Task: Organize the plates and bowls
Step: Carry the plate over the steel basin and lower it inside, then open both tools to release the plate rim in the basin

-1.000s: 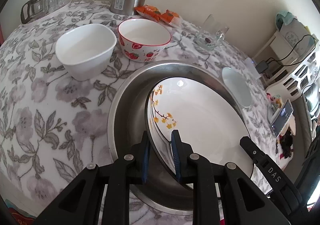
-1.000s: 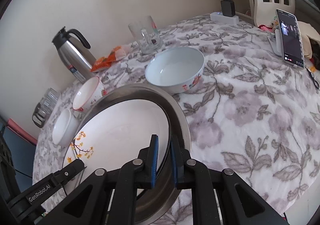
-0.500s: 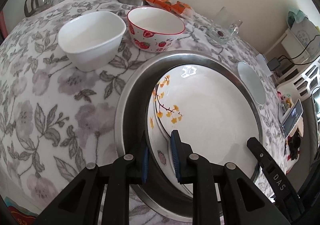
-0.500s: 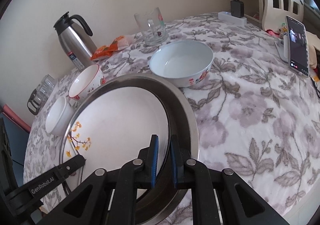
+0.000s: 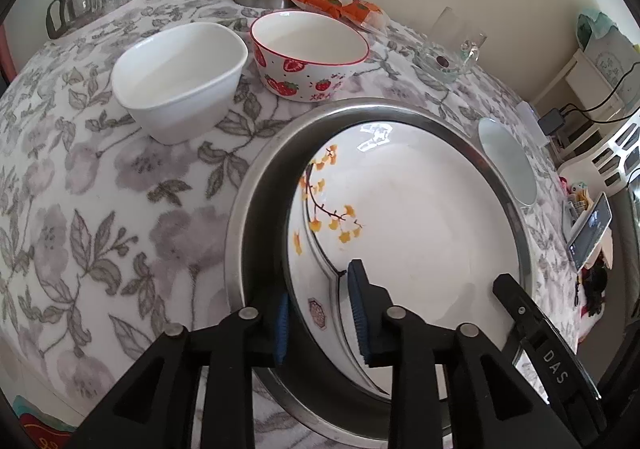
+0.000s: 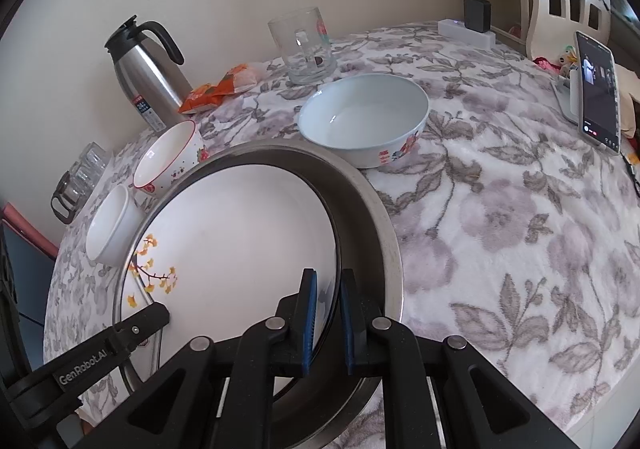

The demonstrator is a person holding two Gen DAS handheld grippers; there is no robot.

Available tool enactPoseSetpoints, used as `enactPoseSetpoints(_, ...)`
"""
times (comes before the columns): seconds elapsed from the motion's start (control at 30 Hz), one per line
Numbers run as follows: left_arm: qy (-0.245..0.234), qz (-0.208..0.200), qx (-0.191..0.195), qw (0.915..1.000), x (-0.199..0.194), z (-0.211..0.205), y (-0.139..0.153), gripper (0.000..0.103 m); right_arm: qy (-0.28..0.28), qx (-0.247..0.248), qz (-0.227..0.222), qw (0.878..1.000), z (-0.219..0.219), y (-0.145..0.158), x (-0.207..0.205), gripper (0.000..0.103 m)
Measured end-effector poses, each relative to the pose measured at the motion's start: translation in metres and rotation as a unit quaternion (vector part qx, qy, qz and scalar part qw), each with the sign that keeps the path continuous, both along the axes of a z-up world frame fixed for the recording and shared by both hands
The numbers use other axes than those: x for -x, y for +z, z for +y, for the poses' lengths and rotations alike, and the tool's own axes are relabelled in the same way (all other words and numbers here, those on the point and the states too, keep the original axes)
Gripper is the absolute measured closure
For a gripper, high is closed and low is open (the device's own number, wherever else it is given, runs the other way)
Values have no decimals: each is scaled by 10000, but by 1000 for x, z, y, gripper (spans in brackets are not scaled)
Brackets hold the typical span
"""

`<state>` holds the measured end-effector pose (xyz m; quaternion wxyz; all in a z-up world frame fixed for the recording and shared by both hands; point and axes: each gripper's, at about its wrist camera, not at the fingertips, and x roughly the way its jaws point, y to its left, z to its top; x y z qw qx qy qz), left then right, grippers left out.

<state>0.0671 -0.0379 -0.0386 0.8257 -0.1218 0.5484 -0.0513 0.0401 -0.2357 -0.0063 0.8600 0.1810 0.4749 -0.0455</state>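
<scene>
Left wrist view: left hand-held gripper (image 5: 320, 313) astride the near-left rim of a white plate (image 5: 420, 217) with yellow leaf print, jaws just opened wider, pads standing off the rim, released. Plate lying in a steel pan (image 5: 256, 185) on the floral-covered desk (image 5: 80, 209). Beyond the pan, a plain white bowl (image 5: 180, 77) and a strawberry bowl (image 5: 308, 53) side by side. Only here: a small mark printed on the plate rim between the pads, and a second rim edge under the plate.

Right wrist view: right hand-held gripper (image 6: 328, 313) clenched on the plate's (image 6: 240, 241) right rim. Seen fully only here: a pale bowl (image 6: 364, 117) just beyond the pan (image 6: 380, 217), a mere sliver in the other view. Also a glass mug (image 6: 304, 45), steel flask (image 6: 148, 77) and phone (image 6: 596, 85) farther back.
</scene>
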Motion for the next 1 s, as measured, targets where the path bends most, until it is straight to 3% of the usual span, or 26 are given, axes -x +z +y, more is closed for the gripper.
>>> enactPoseSetpoints(0.57, 184, 36, 261, 9995, 4, 10, 11, 69, 61, 3, -5, 10000, -2, 1, 0, 90)
enactPoseSetpoints(0.77, 121, -428, 156, 9989, 9, 9, 32, 61, 42, 65, -109, 9999, -3, 6, 1, 90)
enactPoseSetpoints(1.0, 86, -469, 65, 9988, 9, 7, 35, 57, -22, 121, -274, 9995, -6, 15, 4, 90)
